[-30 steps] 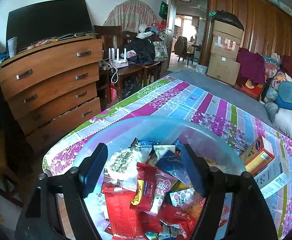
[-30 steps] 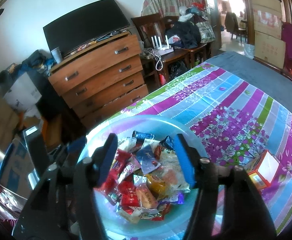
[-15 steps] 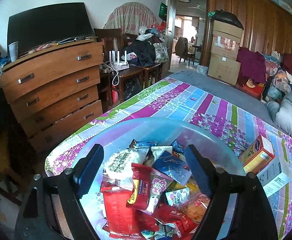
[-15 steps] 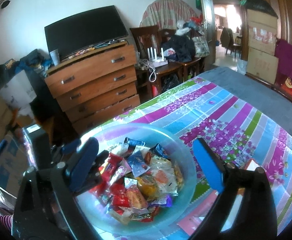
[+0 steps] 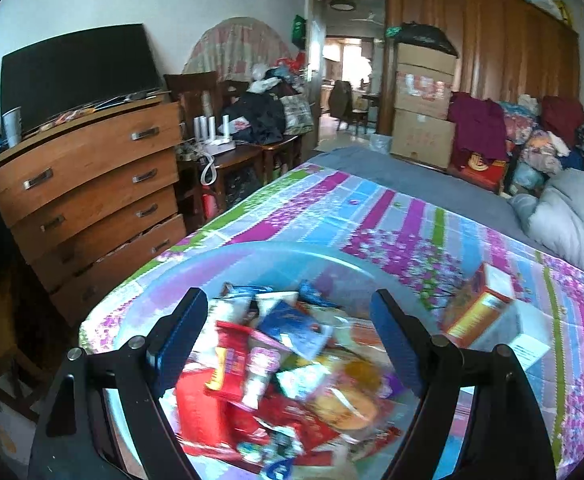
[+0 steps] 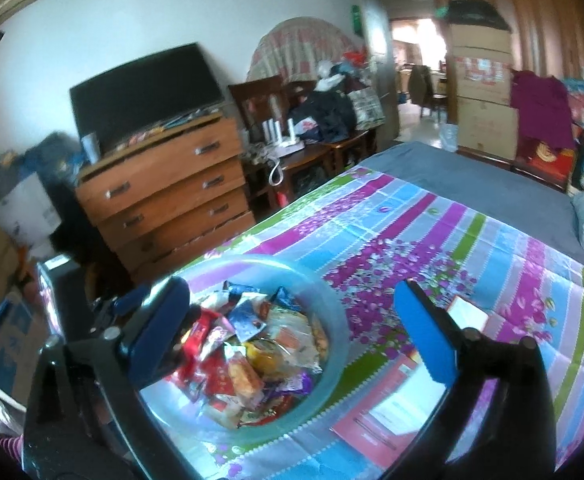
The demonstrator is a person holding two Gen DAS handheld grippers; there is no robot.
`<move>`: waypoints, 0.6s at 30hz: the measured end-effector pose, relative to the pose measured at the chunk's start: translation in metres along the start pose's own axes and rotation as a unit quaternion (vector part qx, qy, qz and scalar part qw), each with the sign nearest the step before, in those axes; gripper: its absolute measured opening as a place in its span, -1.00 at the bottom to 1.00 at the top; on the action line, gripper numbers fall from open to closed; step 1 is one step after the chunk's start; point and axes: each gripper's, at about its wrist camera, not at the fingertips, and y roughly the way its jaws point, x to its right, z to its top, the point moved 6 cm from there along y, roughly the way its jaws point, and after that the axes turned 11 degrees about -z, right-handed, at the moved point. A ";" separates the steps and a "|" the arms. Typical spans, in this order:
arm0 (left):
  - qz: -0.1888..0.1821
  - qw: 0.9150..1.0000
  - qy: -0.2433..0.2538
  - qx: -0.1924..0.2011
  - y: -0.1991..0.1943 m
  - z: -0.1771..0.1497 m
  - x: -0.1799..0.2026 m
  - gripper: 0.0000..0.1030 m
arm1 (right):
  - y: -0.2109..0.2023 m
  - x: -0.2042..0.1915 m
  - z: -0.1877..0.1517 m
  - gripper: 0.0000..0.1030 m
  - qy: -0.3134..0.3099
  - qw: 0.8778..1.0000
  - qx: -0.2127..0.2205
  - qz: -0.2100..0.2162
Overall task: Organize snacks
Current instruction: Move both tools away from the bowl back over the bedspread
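Observation:
A translucent blue bowl (image 5: 252, 249) (image 6: 334, 304) sits on the striped floral bedspread, heaped with wrapped snacks (image 5: 276, 360) (image 6: 252, 352) in red, blue, white and yellow packets. My left gripper (image 5: 288, 336) hovers open over the heap, its blue pads well apart and touching nothing. My right gripper (image 6: 292, 332) hangs above the bowl's right half. Its jaws are opening wide, and no packet is pressed between them. The left pad covers the bowl's left rim. An orange snack box (image 5: 480, 308) (image 6: 466, 314) lies to the right of the bowl.
A white carton (image 5: 528, 348) and a pink-and-white flat box (image 6: 392, 404) lie on the bedspread (image 5: 392, 216) right of the bowl. A wooden dresser (image 5: 88, 184) with a TV stands past the bed's left edge. A grey blanket and pillows lie at the far right.
The right jaws have spread much wider and the left ones slightly. Both views have drawn back from the bowl, and in the right wrist view it has slid leftward.

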 end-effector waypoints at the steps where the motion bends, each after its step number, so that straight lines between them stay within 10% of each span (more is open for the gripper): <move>1: -0.011 1.000 0.005 0.003 -0.004 -0.002 0.010 0.64 | -0.008 0.008 -0.003 1.00 0.008 1.000 0.009 -0.005; 9: -0.147 0.985 0.089 0.030 -0.041 -0.056 0.134 0.65 | -0.078 0.104 -0.068 1.00 0.046 0.986 0.072 -0.142; 18: -0.262 0.949 0.160 -0.064 -0.022 -0.163 0.258 0.65 | -0.086 0.215 -0.211 1.00 0.119 0.957 -0.033 -0.264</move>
